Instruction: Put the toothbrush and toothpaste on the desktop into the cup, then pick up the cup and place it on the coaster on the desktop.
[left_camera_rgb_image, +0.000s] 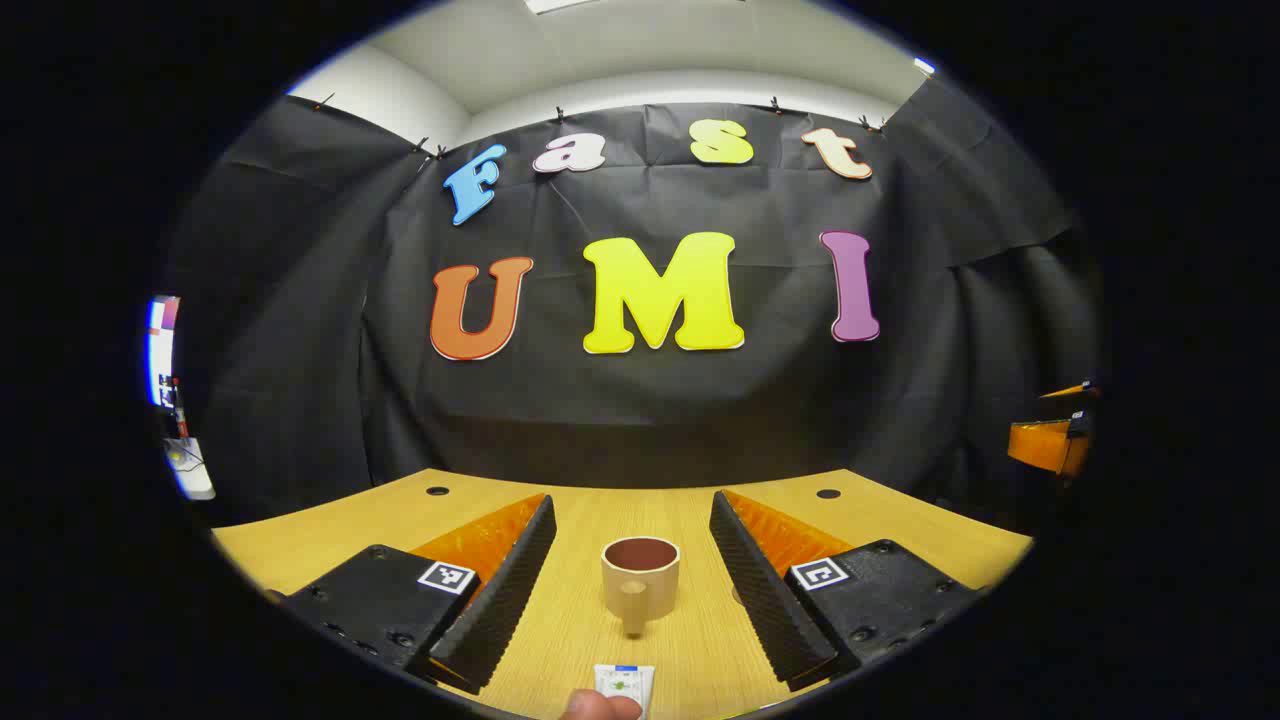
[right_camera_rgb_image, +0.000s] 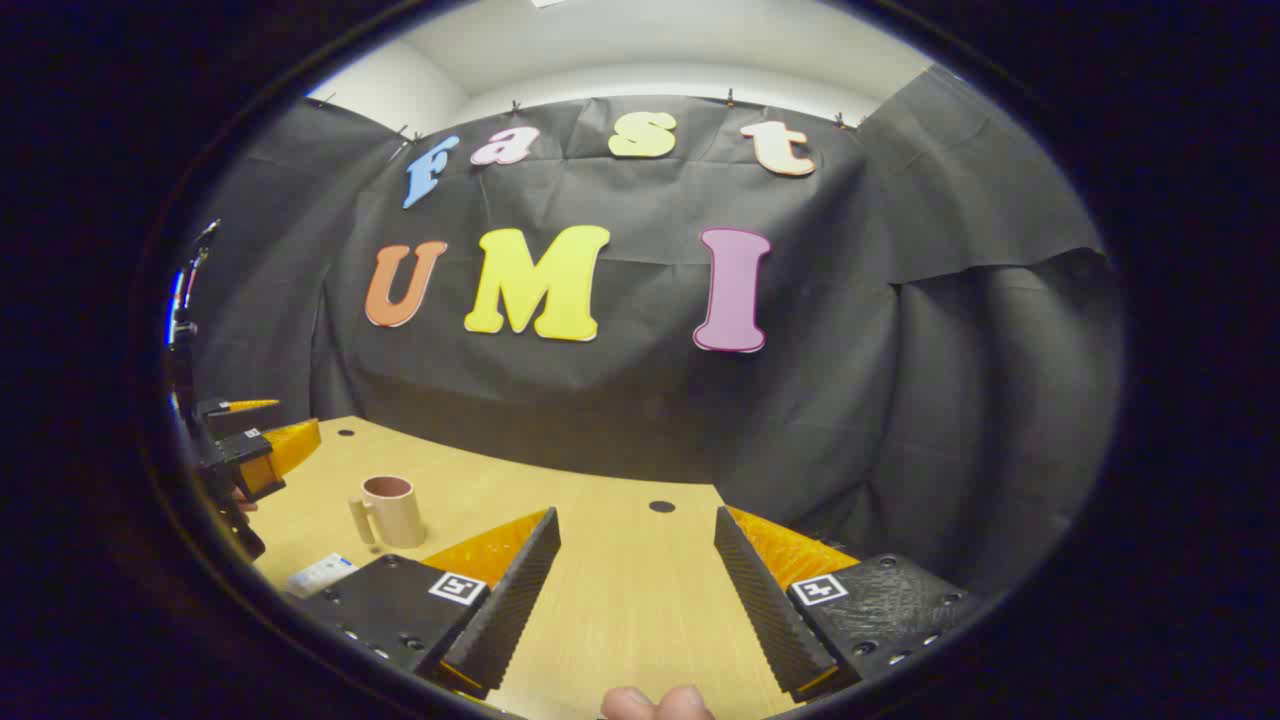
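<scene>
The cup (left_camera_rgb_image: 640, 577) stands upright on the desktop (left_camera_rgb_image: 690, 640) with nothing sticking out of it, and the toothpaste (left_camera_rgb_image: 624, 683) lies flat just before it. Left gripper (left_camera_rgb_image: 634, 585) and right gripper (right_camera_rgb_image: 634, 590) both hover spread wide, holding nothing. By this reckoning the toothpaste has yet to go into the cup.

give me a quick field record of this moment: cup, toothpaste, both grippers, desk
cup: upright on the desk, handle toward the left gripper's camera, nothing seen in it
toothpaste: white tube lying flat on the desk, nearer the camera than the cup
left gripper: open, above the desk, the cup framed between its fingers farther off, holding nothing
right gripper: open, over bare desk, holding nothing; cup to its left
desk: light wood with small dark holes near the back edge
task progress: cup not yet loaded
</scene>
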